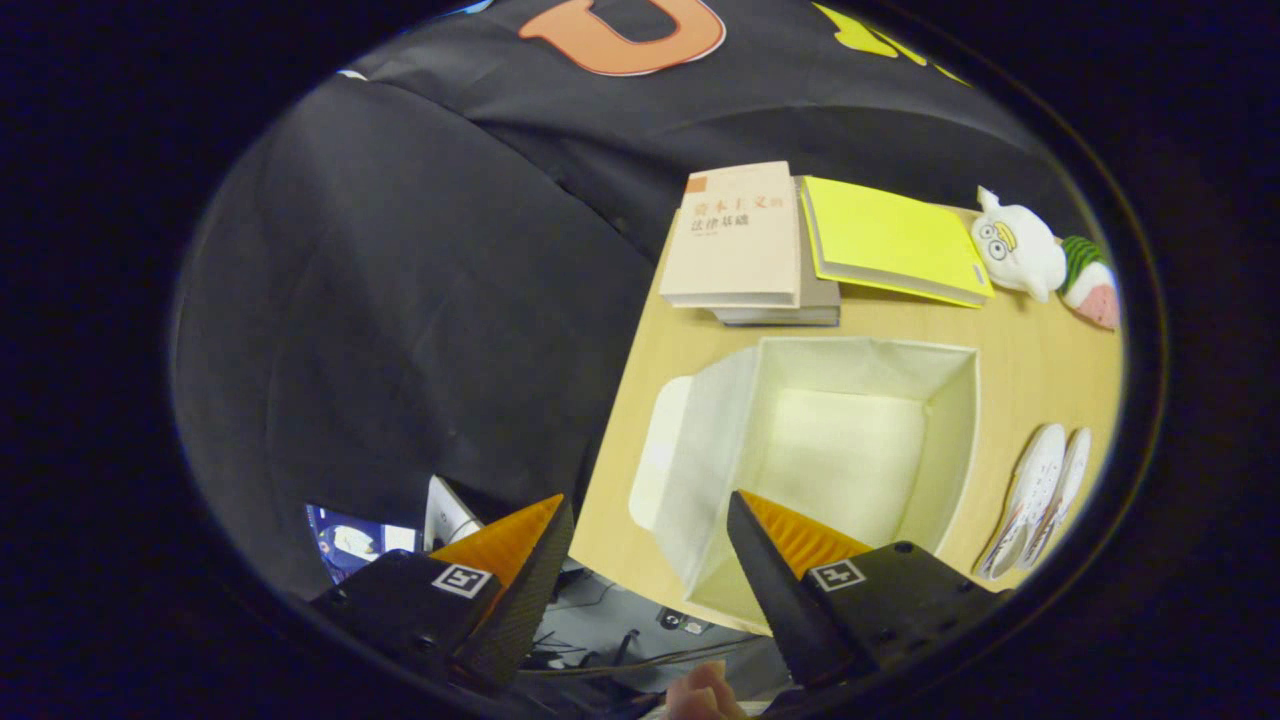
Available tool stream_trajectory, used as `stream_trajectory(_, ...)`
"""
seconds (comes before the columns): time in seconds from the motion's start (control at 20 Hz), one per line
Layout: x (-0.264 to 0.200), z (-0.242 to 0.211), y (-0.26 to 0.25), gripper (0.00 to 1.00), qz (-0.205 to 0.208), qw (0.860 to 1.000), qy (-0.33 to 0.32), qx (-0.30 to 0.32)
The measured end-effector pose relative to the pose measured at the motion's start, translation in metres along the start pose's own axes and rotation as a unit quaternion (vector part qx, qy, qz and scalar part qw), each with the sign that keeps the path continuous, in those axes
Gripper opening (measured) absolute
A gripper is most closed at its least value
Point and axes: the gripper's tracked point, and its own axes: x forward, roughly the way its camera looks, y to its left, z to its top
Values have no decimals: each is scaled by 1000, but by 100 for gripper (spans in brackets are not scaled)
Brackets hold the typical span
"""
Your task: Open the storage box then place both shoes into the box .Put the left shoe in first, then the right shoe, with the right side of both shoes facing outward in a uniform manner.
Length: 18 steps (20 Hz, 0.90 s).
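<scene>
The tool (pixel 650 520) hangs above the tabletop's (pixel 1010 325) near edge with its fingers spread apart and nothing between them. One fingertip overlaps the near rim of the storage box (pixel 850 440), which stands open just ahead, its white lining bare and its lid flap (pixel 665 450) folded down on the side toward the other finger. Off to the far side of the box lie the two white shoes (pixel 1040 500), close together, soles partly cut off at the rim of the view; which is left or right is hard to tell. Beyond the box sit a stack of books (pixel 745 245) and a yellow book (pixel 890 240); the top cover bears printed characters too small to make out. Next to them lies a white plush toy (pixel 1020 255). Below the fingers, cables (pixel 610 640) and part of a hand (pixel 700 695) show, mostly hidden.
</scene>
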Motion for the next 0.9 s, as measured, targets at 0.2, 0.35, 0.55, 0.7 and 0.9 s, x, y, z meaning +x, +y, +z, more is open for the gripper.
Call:
stream_trajectory(0.2, -12, -18, -61, 100, -23, 1000, 13, 15)
stream_trajectory(0.35, -27, -20, -117, 100, -64, 998, -15, 19)
stream_trajectory(0.55, -48, -37, -183, 100, -94, 995, -14, 32)
stream_trajectory(0.7, -59, -49, -234, 100, -112, 992, -14, 51)
stream_trajectory(0.9, -66, -71, -291, 100, -128, 989, -1, 77)
